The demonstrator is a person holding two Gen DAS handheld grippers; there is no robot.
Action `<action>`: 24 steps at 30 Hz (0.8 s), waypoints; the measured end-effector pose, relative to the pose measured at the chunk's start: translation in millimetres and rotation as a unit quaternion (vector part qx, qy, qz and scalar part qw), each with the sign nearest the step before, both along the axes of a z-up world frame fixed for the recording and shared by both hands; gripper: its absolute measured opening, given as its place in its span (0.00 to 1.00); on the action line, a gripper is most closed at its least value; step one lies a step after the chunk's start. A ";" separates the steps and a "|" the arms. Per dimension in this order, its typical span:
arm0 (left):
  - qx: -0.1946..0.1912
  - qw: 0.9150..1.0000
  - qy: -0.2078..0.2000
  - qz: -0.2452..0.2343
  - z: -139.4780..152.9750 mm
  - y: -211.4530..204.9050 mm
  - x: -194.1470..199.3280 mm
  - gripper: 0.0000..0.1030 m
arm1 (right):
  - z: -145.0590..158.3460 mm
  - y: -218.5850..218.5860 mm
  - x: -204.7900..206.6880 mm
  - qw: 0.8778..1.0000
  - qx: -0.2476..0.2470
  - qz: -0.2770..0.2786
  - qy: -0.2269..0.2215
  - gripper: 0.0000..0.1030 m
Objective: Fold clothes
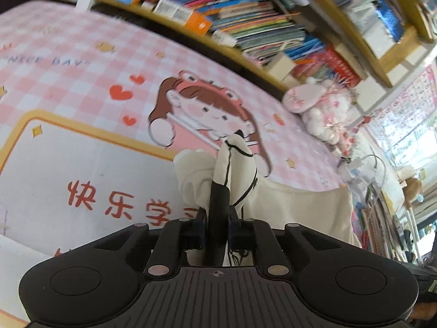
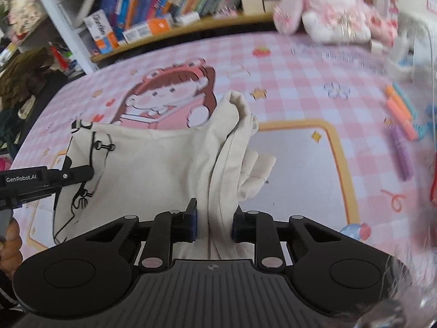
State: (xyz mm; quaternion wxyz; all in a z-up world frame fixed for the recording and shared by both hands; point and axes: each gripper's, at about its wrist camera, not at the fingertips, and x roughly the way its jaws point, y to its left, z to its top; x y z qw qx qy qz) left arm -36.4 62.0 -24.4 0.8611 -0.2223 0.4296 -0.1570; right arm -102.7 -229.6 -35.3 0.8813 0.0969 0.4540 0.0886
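Observation:
A cream garment [image 1: 300, 207] with black line print lies partly lifted over a pink checked cartoon mat [image 1: 82, 54]. My left gripper [image 1: 218, 188] is shut on a bunched, printed edge of it, and the cloth stands up past the fingertips. In the right wrist view the same garment [image 2: 153, 169] stretches between both grippers. My right gripper [image 2: 214, 221] is shut on a thick gathered fold that rises in a peak ahead of the jaws. The left gripper [image 2: 82, 173] comes in from the left edge and pinches the printed corner.
A pink-and-white plush toy [image 2: 336, 13] sits at the mat's far edge, with shelves full of books [image 2: 164, 8] behind it. Several coloured markers [image 2: 401, 114] lie on the mat [image 2: 300, 82] at the right. A person's hand [image 2: 11, 243] shows at the lower left.

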 end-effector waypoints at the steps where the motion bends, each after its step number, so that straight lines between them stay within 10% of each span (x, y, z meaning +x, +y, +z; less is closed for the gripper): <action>1: 0.001 1.000 -0.004 -0.002 3.3 -2.1 -2.3 0.11 | 3.6 0.6 -3.1 1.000 -0.003 0.003 -0.007 0.20; 24: -0.010 0.999 -0.037 -0.004 44.9 -5.2 -33.9 0.11 | 40.4 -10.8 -31.7 0.999 0.001 0.027 -0.046 0.20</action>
